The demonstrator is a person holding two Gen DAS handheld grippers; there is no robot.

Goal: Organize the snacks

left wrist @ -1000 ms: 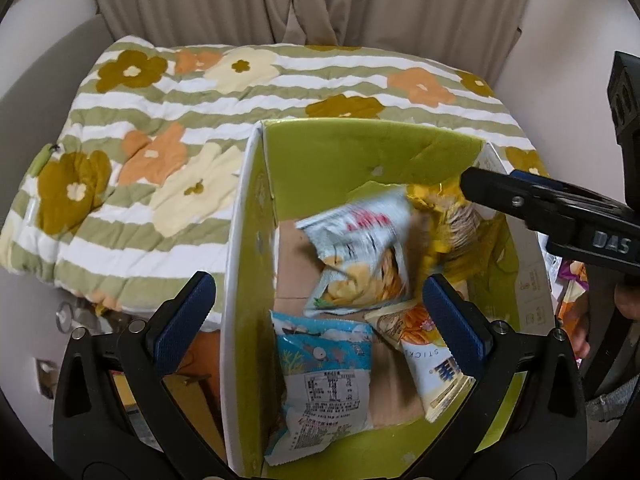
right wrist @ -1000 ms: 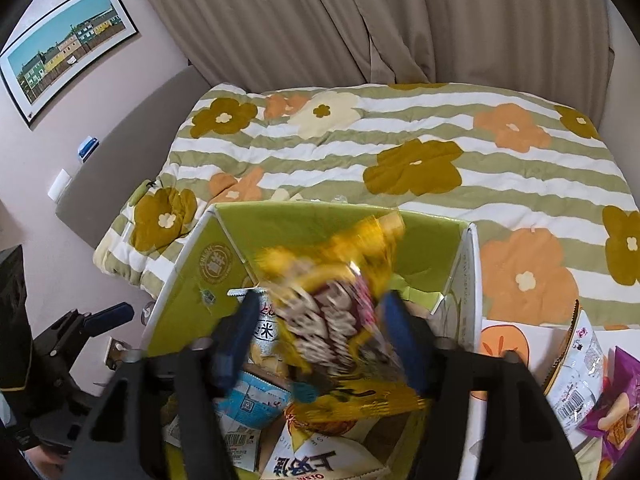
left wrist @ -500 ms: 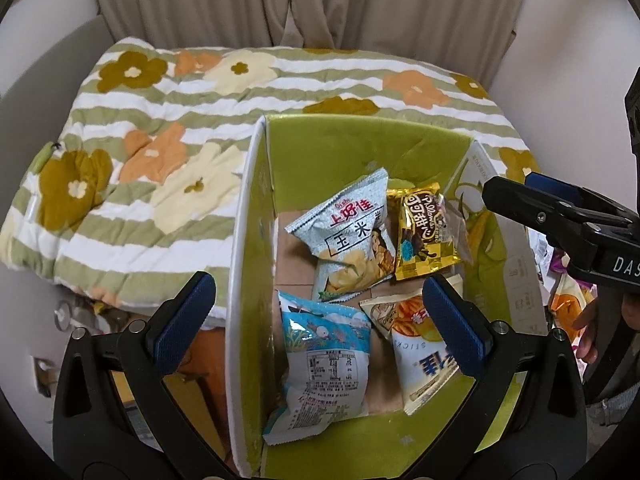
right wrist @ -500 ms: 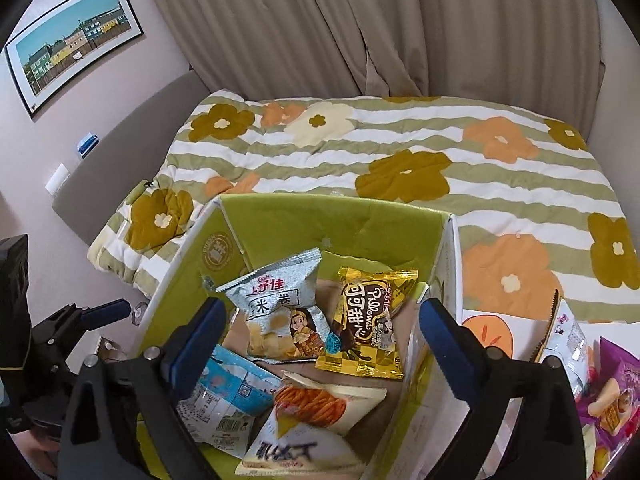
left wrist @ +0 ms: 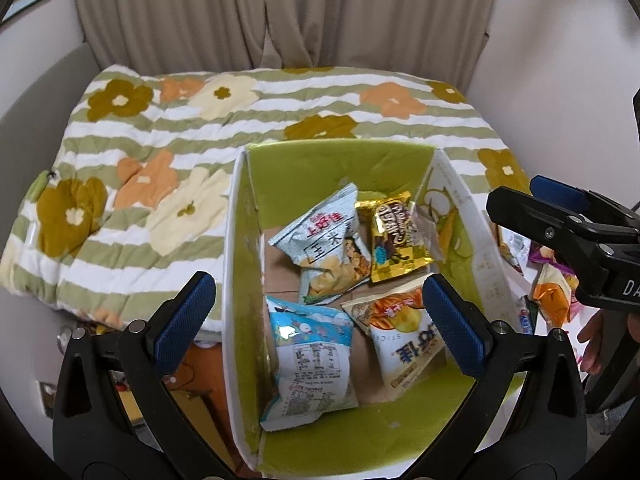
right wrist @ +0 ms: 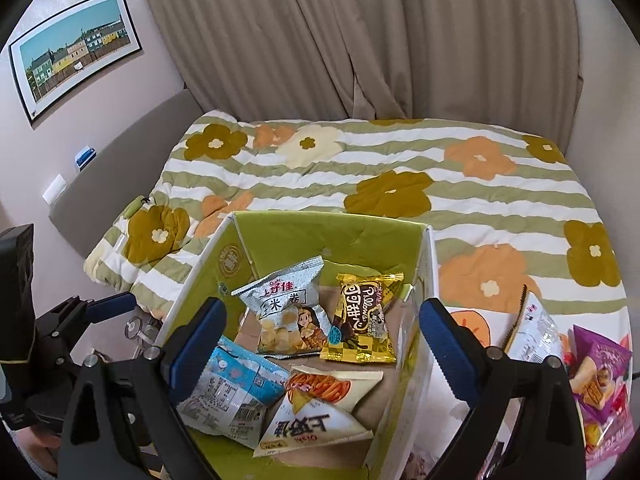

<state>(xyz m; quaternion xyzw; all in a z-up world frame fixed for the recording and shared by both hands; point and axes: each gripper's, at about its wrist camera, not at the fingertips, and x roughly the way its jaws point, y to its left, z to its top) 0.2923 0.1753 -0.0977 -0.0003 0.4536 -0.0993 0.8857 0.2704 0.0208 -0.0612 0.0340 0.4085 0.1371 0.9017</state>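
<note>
Both my tongs hang released and empty above the green box (left wrist: 340,164): the left (left wrist: 318,308), the right (right wrist: 322,334). Four snack bags lie inside, the gold bag (right wrist: 362,318) at the back. Only my right view shows more snacks (right wrist: 600,376) on the bed beside the box, cut off at the edge.

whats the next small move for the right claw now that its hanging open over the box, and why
Probably swing the right claw rightward toward the purple snack bag lying on the bed outside the green cardboard box. The claw is open and empty, four packets already lie in the box, including the gold foil packet, and loose snacks remain to the box's right.
</note>
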